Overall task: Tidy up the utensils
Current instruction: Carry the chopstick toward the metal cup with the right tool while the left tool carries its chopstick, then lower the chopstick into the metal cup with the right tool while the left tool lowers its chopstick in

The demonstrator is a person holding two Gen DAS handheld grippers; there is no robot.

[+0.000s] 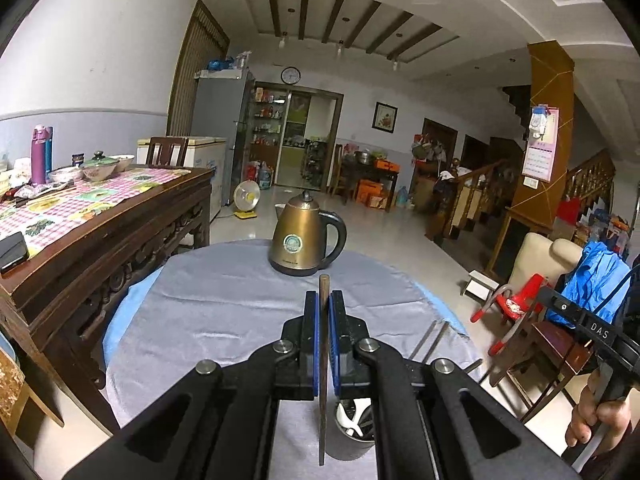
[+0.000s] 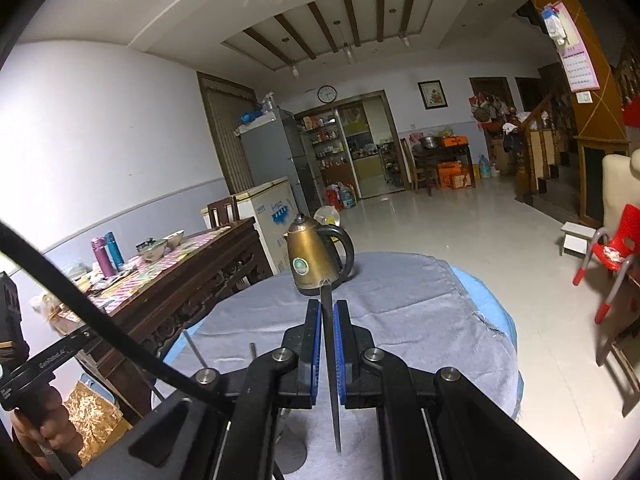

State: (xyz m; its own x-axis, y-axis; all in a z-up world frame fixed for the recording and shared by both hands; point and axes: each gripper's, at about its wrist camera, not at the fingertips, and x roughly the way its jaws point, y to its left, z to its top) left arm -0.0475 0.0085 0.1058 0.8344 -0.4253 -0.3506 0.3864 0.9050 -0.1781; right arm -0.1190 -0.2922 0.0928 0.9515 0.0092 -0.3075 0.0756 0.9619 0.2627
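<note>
In the left wrist view my left gripper point(image 1: 324, 300) is shut on a brown wooden chopstick point(image 1: 322, 420) that stands nearly upright between its blue pads. Just below it, a metal utensil cup point(image 1: 352, 444) holding a white spoon point(image 1: 347, 420) stands on the grey cloth. My right gripper point(image 2: 328, 305) is shut on a dark thin chopstick point(image 2: 335, 420), also nearly upright, above the same table. Loose chopsticks point(image 1: 430, 340) lie near the cloth's right edge, and in the right wrist view loose chopsticks point(image 2: 253, 354) show left of the gripper.
A bronze electric kettle point(image 1: 306, 236) stands at the far side of the round cloth-covered table point(image 1: 208, 312). A dark wooden table point(image 1: 120, 216) with bowls and bottles is to the left. A red plastic chair point(image 1: 516, 304) and a hand on the other gripper point(image 1: 596, 412) are at right.
</note>
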